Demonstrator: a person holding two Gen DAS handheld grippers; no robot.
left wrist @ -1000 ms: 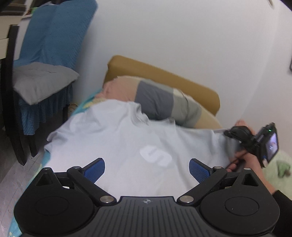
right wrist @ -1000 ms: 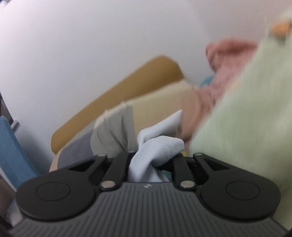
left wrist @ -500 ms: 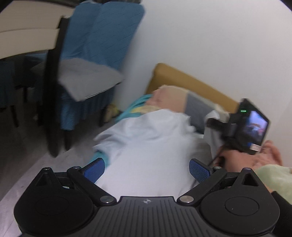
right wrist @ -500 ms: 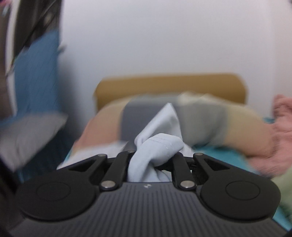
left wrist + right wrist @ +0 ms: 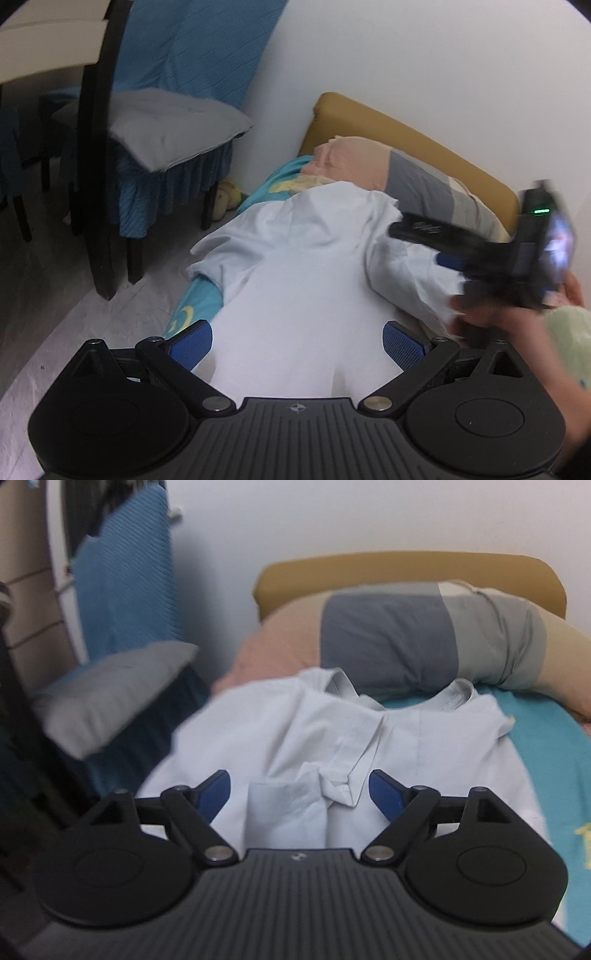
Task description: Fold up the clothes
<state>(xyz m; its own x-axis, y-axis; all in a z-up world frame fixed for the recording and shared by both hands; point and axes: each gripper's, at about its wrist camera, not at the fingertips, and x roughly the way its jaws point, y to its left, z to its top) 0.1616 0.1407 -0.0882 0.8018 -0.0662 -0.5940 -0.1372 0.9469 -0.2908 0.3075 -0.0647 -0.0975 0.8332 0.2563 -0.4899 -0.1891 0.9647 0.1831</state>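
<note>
A pale blue collared shirt lies spread on the teal bed sheet, collar toward the pillow. My left gripper hovers open over the shirt's lower part, nothing between its blue pads. In the right wrist view the shirt shows its collar and a sleeve folded in onto the body. My right gripper is open just above that folded sleeve, touching nothing that I can see. The right gripper also appears in the left wrist view, blurred, over the shirt's right side, held by a hand.
A striped pillow leans on the tan headboard beyond the collar. A chair with blue cover and grey cushion stands left of the bed, with a dark table leg near it. Pale green cloth lies at right.
My right gripper has let go of the bunched sleeve, which now lies folded on the shirt, and its jaws have opened. The left gripper's view has swung leftward, still open.
</note>
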